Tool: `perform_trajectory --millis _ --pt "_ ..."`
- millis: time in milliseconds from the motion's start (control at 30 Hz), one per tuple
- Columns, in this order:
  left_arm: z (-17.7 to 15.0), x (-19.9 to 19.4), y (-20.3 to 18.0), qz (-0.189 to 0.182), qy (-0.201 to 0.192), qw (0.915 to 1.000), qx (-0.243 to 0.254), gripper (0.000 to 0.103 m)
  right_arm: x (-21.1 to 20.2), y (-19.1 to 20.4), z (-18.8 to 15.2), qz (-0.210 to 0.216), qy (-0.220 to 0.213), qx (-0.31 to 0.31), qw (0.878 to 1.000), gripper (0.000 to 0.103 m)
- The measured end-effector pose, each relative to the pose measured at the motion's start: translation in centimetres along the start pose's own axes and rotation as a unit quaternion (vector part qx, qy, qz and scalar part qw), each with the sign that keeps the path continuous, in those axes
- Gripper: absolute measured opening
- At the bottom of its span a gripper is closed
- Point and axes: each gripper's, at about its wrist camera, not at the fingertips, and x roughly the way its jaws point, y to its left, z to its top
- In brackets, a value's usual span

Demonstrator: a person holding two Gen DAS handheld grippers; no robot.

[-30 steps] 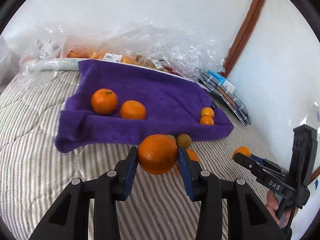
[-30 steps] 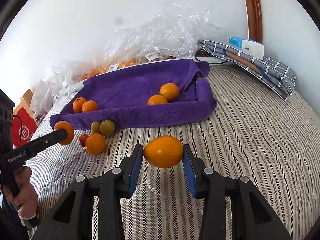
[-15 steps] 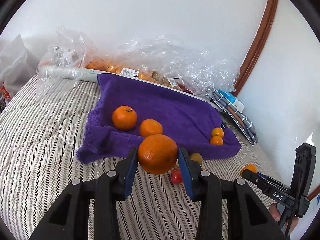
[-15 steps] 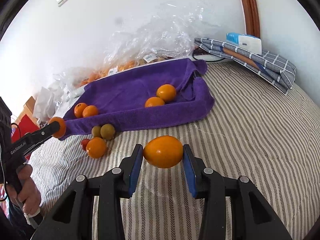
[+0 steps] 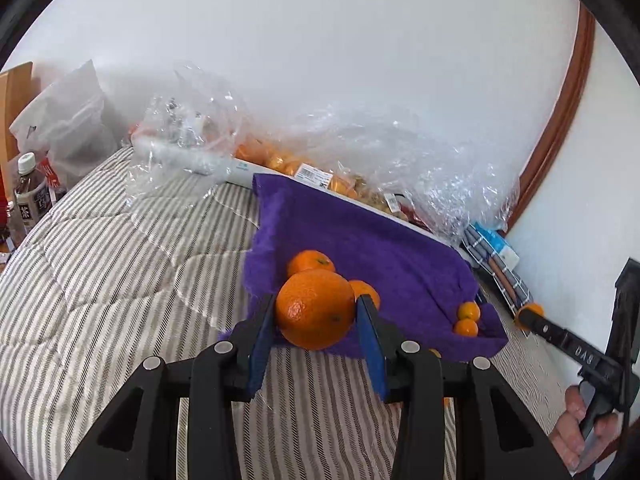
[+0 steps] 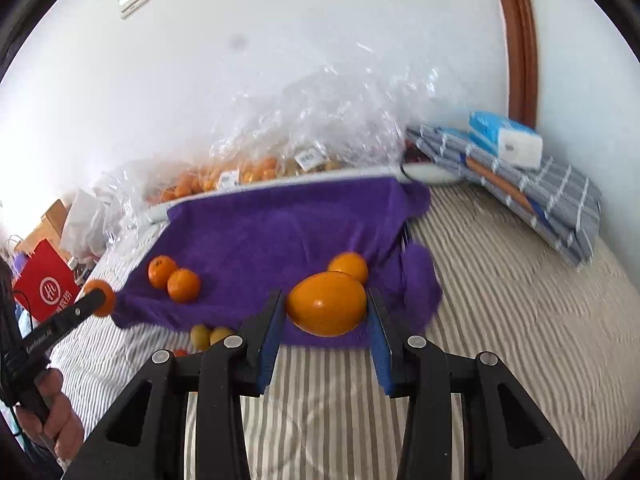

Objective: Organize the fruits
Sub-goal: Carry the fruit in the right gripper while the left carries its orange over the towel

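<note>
My left gripper point(image 5: 316, 316) is shut on a large orange point(image 5: 315, 314), held above the near left edge of the purple towel point(image 5: 384, 256). Two oranges point(image 5: 310, 261) lie on the towel just behind it, two small ones point(image 5: 467, 319) at its right end. My right gripper point(image 6: 326, 304) is shut on a smooth oval orange fruit point(image 6: 326, 303), over the towel's point(image 6: 256, 244) near right part. One orange point(image 6: 349, 266) lies behind it, two oranges point(image 6: 174, 278) at the towel's left. Two small greenish fruits point(image 6: 210, 336) lie on the striped bedcover before the towel.
Clear plastic bags of fruit point(image 6: 248, 168) lie along the wall behind the towel. Folded grey cloths with a tissue pack point(image 6: 516, 168) sit at the right. A red bag point(image 6: 46, 290) and a bottle point(image 5: 28, 196) stand at the left. The striped bedcover point(image 5: 100, 280) spreads around.
Both grippers have moved forward toward the towel with their fruit still held; the towel now fills more of each view, and the loose fruits on the bedcover have slipped below the fingers.
</note>
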Motion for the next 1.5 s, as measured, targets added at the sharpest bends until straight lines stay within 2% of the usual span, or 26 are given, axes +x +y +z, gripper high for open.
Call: perform_trajectory --millis 100,267,533,633,867,1100,1500 --pt "1.2 0.3 0.3 0.013 -0.004 0.9999 -0.006 0.039 0.2 0.6 2.4 0.004 -0.014 -0.014 1.000 0.040" --pt "4.1 1.0 -0.2 0.009 -0.017 0.9996 -0.019 0.039 1.7 1.2 5.2 -0.012 -0.032 -0.036 0.999 0.040" --pt "7.1 4.4 -1.9 0.012 -0.016 0.9997 -0.010 0.039 7.2 -0.8 6.4 -0.007 0.012 -0.017 1.000 0.040" --pt "7.1 6.7 -2.6 0.024 -0.008 0.9997 0.006 0.039 9.2 -1.7 6.0 -0.005 0.029 -0.007 1.000 0.040" --pt "5.7 11.4 -1.9 0.022 0.038 0.9990 -0.006 0.039 12.1 -2.5 4.5 -0.011 0.074 0.009 0.997 0.040" --pt "5.2 12.5 -1.7 0.031 0.045 0.9985 0.009 0.039 13.2 -1.9 3.4 -0.017 0.095 -0.002 0.995 0.040" --pt "4.4 13.4 -2.3 0.042 0.058 0.9967 0.038 0.039 13.3 -2.2 3.2 -0.020 0.096 0.005 0.995 0.040"
